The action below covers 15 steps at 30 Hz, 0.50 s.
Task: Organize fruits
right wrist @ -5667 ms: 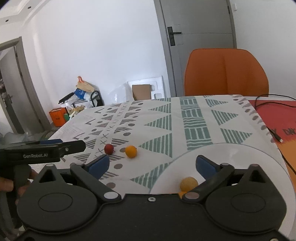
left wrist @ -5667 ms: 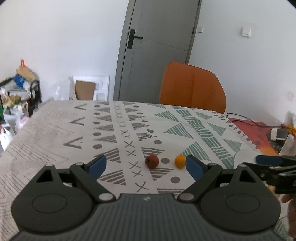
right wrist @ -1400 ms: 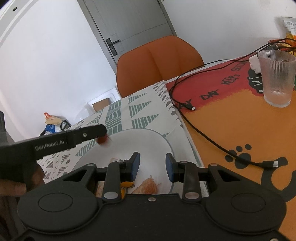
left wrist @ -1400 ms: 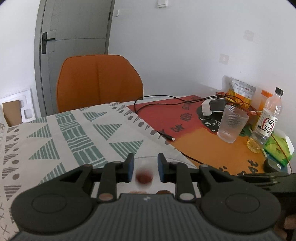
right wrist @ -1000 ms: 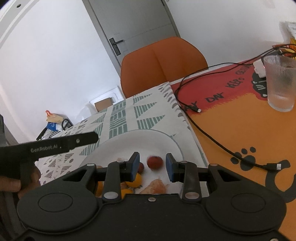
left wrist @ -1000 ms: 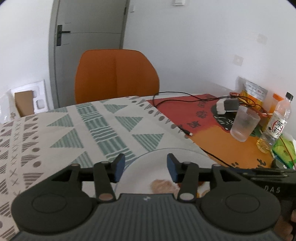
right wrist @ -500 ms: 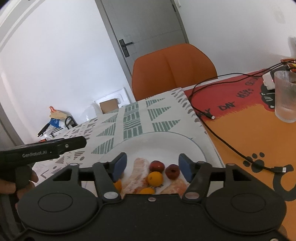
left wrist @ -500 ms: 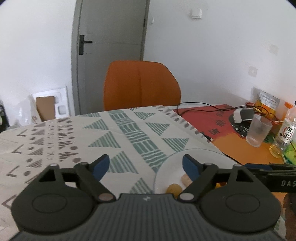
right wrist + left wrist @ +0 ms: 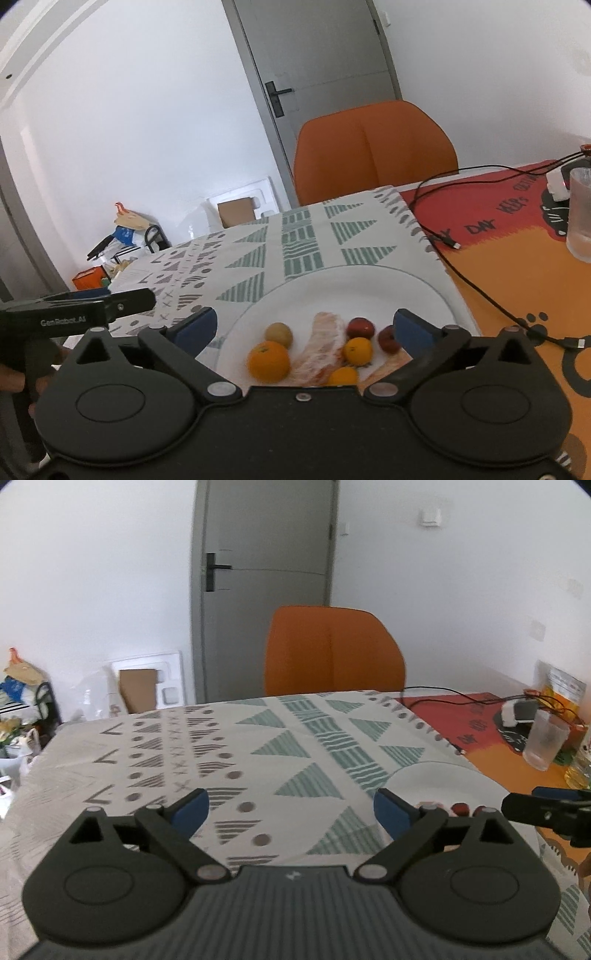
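A white plate [image 9: 351, 275] on the patterned tablecloth holds an orange [image 9: 268, 360], a small yellowish fruit [image 9: 279, 332], a peeled citrus segment [image 9: 322, 341], two red fruits [image 9: 360, 326] and two small orange ones [image 9: 357, 350]. My right gripper [image 9: 303, 329] hovers just above the plate's near side. Its jaws are opening wide and grip nothing. My left gripper [image 9: 291, 808] is over bare cloth to the left of the plate [image 9: 436, 777]. Its jaws are also opening, with nothing between them. In the left wrist view the red fruits [image 9: 460, 807] peek out behind the right finger.
An orange chair [image 9: 332, 650] stands at the table's far edge. To the right, a red and orange mat [image 9: 517, 236] carries a black cable [image 9: 480, 295] and a ribbed glass [image 9: 580, 214]. Boxes and bags clutter the floor at far left [image 9: 22, 701].
Both grippers went from nearly shut to wide open. A red fruit left the left jaws and a small orange one left the right; both lie on the plate. The left gripper swung left off the plate.
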{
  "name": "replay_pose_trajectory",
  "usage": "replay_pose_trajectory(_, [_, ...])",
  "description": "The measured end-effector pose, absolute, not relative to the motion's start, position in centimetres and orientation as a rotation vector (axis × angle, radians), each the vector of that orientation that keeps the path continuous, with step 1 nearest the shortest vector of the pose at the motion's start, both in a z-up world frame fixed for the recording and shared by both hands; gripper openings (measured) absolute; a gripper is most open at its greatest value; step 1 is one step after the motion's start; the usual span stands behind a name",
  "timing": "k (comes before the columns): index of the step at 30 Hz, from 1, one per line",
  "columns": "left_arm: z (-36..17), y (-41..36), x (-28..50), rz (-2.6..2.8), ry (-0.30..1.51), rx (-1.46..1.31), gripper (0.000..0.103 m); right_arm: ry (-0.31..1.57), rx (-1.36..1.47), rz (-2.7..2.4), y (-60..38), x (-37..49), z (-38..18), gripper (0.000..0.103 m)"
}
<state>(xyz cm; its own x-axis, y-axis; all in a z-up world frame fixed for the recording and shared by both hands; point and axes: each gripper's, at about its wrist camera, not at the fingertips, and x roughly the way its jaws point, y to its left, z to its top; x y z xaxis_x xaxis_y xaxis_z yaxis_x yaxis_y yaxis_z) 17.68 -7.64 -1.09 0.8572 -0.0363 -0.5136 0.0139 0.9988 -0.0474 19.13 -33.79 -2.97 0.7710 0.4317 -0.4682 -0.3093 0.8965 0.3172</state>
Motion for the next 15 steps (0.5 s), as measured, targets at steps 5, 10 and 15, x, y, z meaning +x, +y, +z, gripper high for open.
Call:
replay_pose_trajectory(5, [-0.4,-6.1,16.0,0.009,0.528,-0.037,0.095,0.561,0.215,0.428,-32.5,18.5,-2.6,0.103])
replay_pose_trajectory(10, [0.2,-4.8,14.6,0.028,0.533,-0.044,0.095,0.556,0.205,0.433,-31.5,17.9,-1.9,0.103])
replay_pose_trajectory(15, [0.9,-3.9,13.0,0.049,0.519,-0.061,0.095,0.559,0.187,0.431,-30.8,17.3,-0.9,0.103])
